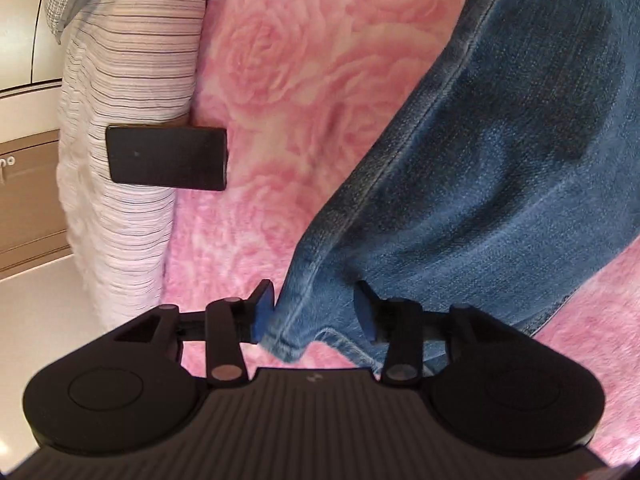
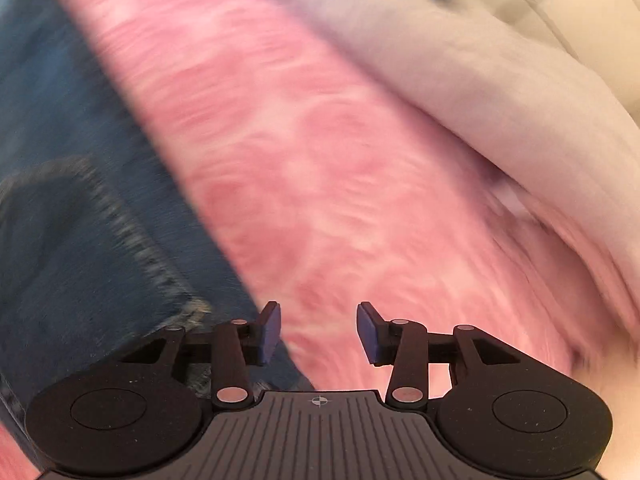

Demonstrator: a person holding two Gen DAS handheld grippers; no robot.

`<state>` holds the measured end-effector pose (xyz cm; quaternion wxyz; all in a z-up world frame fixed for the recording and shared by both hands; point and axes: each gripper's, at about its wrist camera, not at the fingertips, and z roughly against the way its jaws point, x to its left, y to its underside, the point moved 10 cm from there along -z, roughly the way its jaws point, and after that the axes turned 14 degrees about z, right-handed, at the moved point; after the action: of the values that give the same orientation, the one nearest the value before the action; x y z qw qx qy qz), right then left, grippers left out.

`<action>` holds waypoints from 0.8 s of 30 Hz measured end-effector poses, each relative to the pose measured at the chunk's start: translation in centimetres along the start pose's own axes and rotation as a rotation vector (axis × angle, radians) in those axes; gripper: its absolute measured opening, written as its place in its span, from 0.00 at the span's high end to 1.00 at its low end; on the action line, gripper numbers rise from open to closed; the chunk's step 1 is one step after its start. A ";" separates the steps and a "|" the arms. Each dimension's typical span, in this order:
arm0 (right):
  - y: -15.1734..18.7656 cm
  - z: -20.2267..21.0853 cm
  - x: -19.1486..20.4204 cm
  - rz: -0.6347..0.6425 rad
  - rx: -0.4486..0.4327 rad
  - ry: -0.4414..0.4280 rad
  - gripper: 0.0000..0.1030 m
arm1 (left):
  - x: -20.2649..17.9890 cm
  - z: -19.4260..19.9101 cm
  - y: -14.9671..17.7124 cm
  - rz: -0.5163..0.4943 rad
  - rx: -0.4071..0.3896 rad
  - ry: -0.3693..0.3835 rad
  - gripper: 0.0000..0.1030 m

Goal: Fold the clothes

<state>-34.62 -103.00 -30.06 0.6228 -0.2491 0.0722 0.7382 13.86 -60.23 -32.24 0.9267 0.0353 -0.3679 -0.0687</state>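
Note:
A pair of blue jeans [image 1: 500, 160] lies on a pink rose-patterned blanket [image 1: 304, 80], one leg running from the upper right down to a stitched hem at the bottom centre. My left gripper [image 1: 316, 312] is open, and that hem corner sits loosely between its blue pads. The right wrist view is blurred. There the jeans [image 2: 72, 220] fill the left side, with a pale frayed seam showing. Just beside their edge my right gripper [image 2: 319, 332] stands open over the pink blanket [image 2: 320, 160], with nothing between its fingers.
A white cloth with thin dark stripes [image 1: 128, 80] hangs over the blanket's left edge, with a flat black rectangular object [image 1: 168, 158] lying on it. Brown drawers [image 1: 24, 200] stand beyond. In the right wrist view, pale bedding [image 2: 500, 120] borders the blanket on the right.

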 end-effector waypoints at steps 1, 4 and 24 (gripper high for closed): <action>0.9 0.8 -0.6 -0.083 -0.002 -0.001 0.59 | 0.0 0.3 -0.1 0.012 0.000 -0.007 0.62; 4.1 3.1 -1.0 -0.324 0.010 -0.035 0.59 | -0.3 1.4 -0.4 0.059 -0.012 0.000 0.59; 2.6 11.5 9.2 -0.317 -0.111 -0.014 0.59 | -3.6 9.2 11.4 0.181 0.012 0.032 0.51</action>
<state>-41.20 -90.66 -24.85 0.7174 -0.2862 -0.0131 0.6350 6.14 -48.61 -26.65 0.9346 0.0086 -0.3551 0.0183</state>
